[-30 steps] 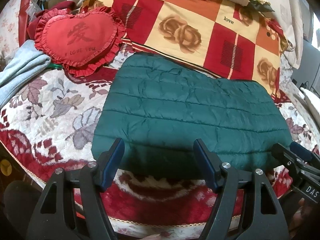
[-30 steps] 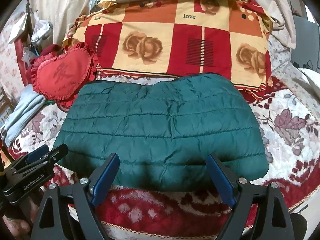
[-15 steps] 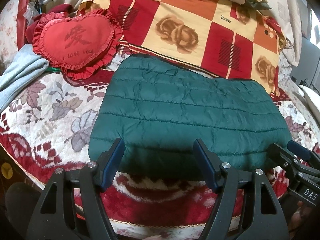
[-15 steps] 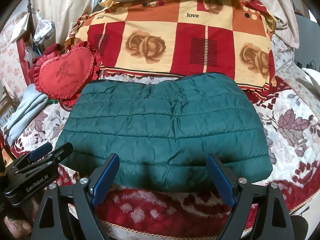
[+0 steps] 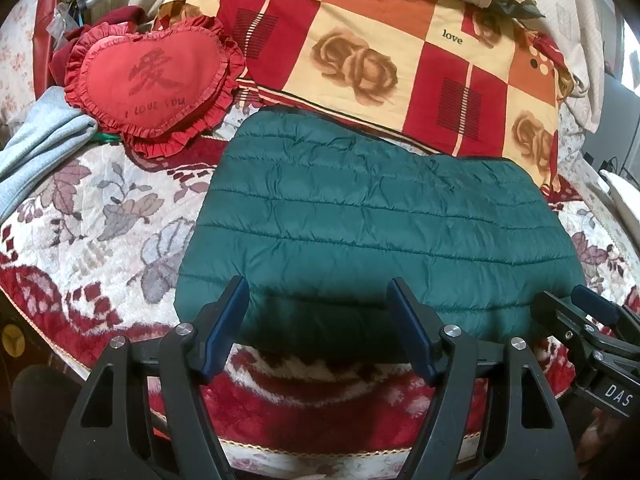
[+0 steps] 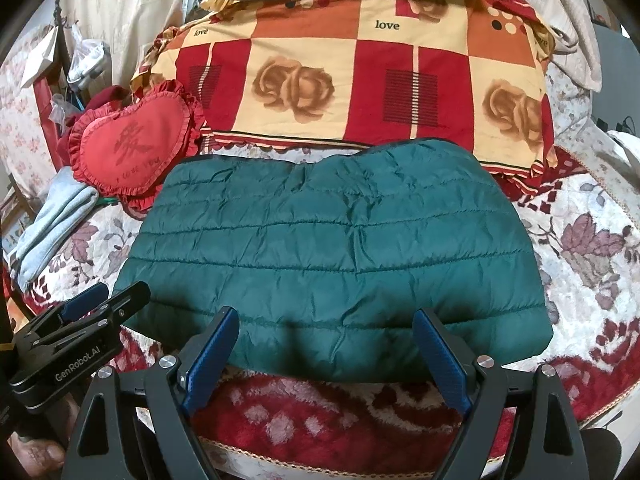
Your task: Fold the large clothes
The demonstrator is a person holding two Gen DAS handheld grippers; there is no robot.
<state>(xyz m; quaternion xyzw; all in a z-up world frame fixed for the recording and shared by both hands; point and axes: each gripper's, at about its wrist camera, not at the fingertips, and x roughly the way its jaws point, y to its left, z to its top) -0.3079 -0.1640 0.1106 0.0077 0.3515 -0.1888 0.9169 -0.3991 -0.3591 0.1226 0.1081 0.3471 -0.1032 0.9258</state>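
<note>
Hovering at the near bed edge, the left gripper (image 5: pixel 318 300) and right gripper (image 6: pixel 326 334) gape wide and empty. Just beyond lies the dark green quilted puffer jacket (image 6: pixel 336 248), folded into a rectangle on the floral bedspread (image 6: pixel 592 248); folding looks nearly finished, so any next move calls for gripping its near hem.

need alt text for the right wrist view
A folded green quilted jacket lies flat on a floral bedspread, just beyond the open, empty right gripper. A red heart cushion sits at left, a checked rose-print pillow behind, the left gripper at lower left.
</note>
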